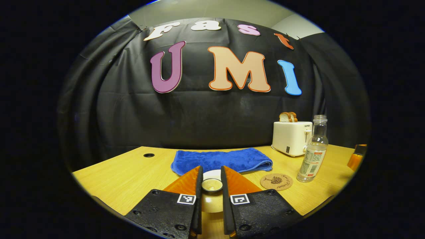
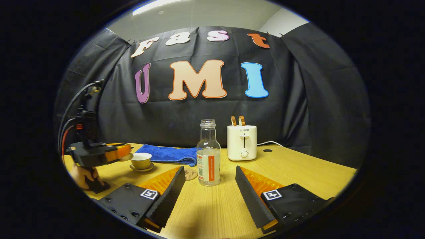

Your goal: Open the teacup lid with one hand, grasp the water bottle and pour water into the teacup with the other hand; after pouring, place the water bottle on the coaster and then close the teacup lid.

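A: Where is everything sitting?
B: On the table (image 2: pixel 298 172), the water bottle (image 2: pixel 208 156) is standing between the right tool (image 2: pixel 210 189)'s wide-apart fingers; glass looks slippery, so I'd grip mid-body.
A: And the teacup (image 2: pixel 141 160)?
B: The left tool (image 1: pixel 212 186) is pinching its small lid knob (image 1: pixel 212 185), fragile.

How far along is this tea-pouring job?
Early. Done, it seems: the left fingers pinch the lid by its knob, and the cup looks uncovered beside them. In hand: the open right fingers face the bottle without touching it. Left: grasp it, pour, set it on the coaster, close the lid.
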`<action>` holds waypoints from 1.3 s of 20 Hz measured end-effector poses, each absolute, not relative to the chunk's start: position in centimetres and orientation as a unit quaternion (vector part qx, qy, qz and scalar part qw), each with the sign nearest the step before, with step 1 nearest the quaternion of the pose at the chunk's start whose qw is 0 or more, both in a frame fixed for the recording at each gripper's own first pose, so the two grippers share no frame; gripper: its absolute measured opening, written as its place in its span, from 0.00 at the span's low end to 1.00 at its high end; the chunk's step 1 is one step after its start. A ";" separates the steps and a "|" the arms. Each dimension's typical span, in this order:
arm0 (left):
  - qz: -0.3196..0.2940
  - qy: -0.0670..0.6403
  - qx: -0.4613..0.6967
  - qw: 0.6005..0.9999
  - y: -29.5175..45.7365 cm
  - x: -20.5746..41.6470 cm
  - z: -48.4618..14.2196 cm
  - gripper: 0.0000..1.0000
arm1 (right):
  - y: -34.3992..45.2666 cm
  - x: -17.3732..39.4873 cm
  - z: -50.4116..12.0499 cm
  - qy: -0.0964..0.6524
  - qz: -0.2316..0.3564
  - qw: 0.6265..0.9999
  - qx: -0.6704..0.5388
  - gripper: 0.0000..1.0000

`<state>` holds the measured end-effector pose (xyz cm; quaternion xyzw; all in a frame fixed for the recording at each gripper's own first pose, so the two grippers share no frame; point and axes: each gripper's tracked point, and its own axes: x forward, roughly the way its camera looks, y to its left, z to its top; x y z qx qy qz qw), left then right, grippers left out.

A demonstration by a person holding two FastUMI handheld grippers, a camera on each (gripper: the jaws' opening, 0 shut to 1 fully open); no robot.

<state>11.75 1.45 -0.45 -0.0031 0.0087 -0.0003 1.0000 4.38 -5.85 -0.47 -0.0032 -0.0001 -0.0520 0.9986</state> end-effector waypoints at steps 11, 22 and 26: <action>-0.031 0.000 -0.001 1.000 3.7 1.3 0.1 0.23 | -5.5 13.9 -1.1 0.005 -0.069 0.998 -0.003 0.98; -0.053 0.006 0.000 0.999 3.5 1.1 0.1 0.23 | -6.4 18.4 -1.4 0.008 -0.086 0.996 -0.003 0.84; -0.061 0.006 0.001 0.998 3.3 1.3 0.1 0.23 | -6.6 18.5 -1.4 0.010 -0.100 0.995 -0.011 0.77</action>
